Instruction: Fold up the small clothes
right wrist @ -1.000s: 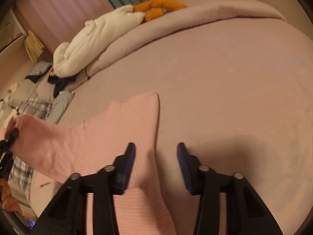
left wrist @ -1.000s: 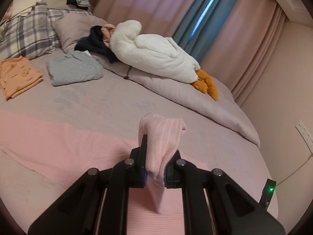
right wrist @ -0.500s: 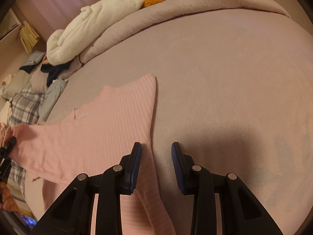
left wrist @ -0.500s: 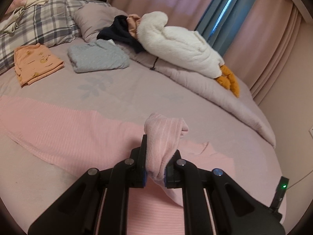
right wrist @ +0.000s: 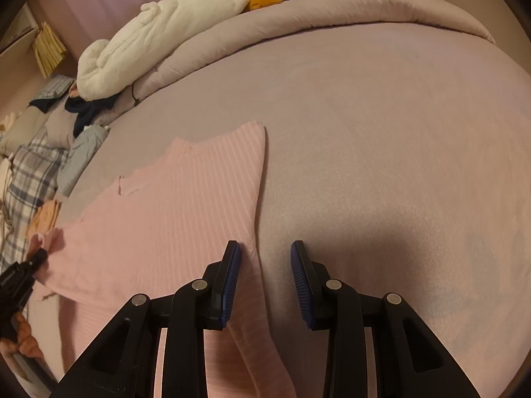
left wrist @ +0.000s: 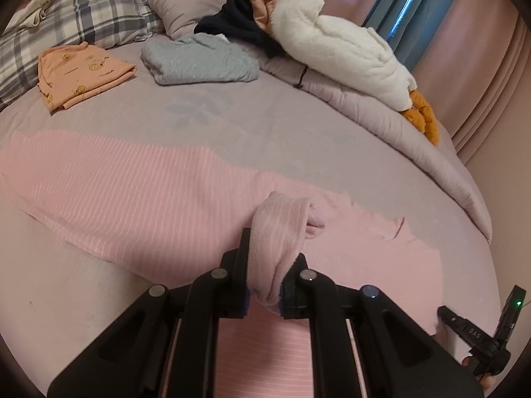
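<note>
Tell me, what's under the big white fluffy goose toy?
The white plush goose with orange feet lies on a rolled lilac quilt. Dark navy clothing and something peach sit by its head. Whatever else it covers is hidden.

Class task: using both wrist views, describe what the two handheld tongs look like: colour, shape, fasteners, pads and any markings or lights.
Both tongs are matte black plastic linkages with triangular cut-outs and round silver rivets at the joints. The right tongs carry ribbed blue pads on flat fingers. The left tongs show thin blue edging on their pads. In the left wrist view, the right tongs' body bears pale lettering and a small green light.
</note>
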